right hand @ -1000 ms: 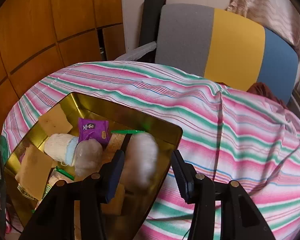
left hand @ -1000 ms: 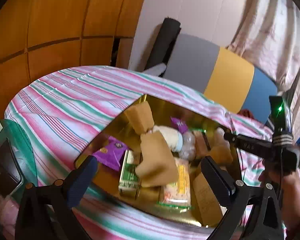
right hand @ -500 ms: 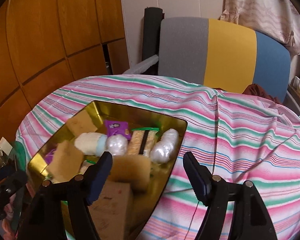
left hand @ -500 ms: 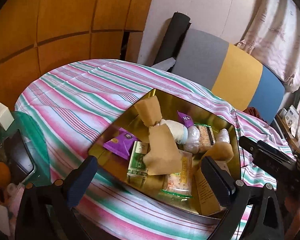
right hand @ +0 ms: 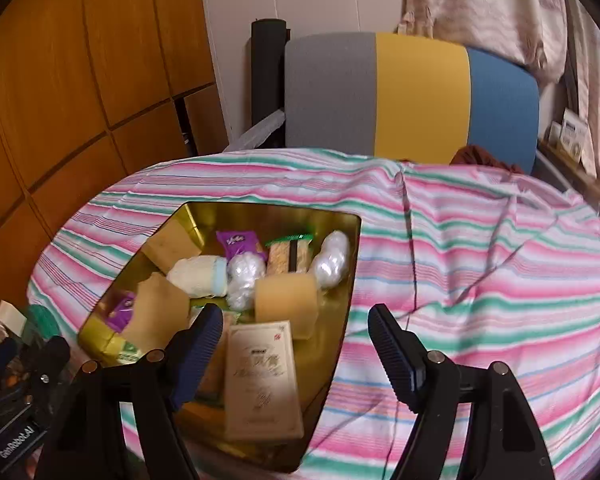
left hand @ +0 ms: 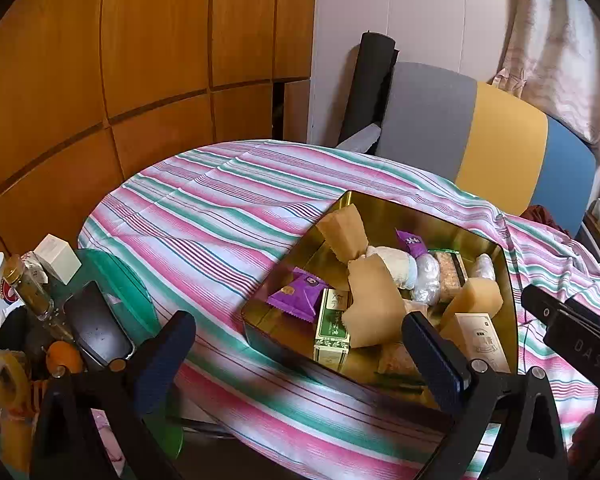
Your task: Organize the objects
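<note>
Open left tool [left hand: 296, 354] hangs above gold tray [left hand: 384, 204] of snack packets [left hand: 298, 298].

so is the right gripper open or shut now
Open: the right gripper has just been opening, its fingers stand wide apart, nothing between them, above the gold tray.

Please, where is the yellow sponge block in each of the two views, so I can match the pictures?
Left wrist view: the sponge block is at centre-right, near the right rim of the gold tray, above the beige box.
Right wrist view: the sponge block is at the centre, inside the gold tray, just above the beige box.
Shared landmark: the white wrapped packet beside the block.
</note>
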A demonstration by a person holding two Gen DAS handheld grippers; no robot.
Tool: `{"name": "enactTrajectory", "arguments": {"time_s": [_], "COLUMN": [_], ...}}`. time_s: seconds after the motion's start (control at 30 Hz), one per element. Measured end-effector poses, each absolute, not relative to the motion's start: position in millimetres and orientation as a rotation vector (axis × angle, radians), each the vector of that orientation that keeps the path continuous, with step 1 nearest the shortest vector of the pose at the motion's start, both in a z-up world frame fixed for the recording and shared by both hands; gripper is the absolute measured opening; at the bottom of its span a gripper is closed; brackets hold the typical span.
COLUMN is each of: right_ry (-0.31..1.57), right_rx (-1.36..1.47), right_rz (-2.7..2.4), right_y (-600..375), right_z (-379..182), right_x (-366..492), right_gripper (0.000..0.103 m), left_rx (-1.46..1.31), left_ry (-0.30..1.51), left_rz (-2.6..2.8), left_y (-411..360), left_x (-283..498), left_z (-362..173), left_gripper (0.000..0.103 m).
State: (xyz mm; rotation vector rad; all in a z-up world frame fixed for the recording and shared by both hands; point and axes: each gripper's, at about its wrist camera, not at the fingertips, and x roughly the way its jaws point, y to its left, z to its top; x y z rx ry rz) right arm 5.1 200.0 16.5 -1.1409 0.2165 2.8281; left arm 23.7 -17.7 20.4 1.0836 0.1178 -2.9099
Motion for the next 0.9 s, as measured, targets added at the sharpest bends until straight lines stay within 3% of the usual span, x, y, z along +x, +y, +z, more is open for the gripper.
{"name": "enactTrajectory", "arguments": {"time_s": [0.37,0.53,0.9], "right_ry": [0.085,0.114,0.145], "right_rx": [-1.126,-1.145,-1.173], "right_rz": [2.805,2.793,2.735], "right_y": [172,169,170], "right_z": [28,26,19], "right_x": [28,33,35], "right_gripper": [0.077,0.077,0.078], "left_rx": [1.133,1.167,1.193], "left_ry": [0.276,0.343,0.113], "left_rz": [-2.837,-2.801,-2.807], "left_y": [-33,-41,-28], "left_x": [29,29,31], "left_z": [26,28,29], "left_gripper": [0.103,0.103,0.103]}}
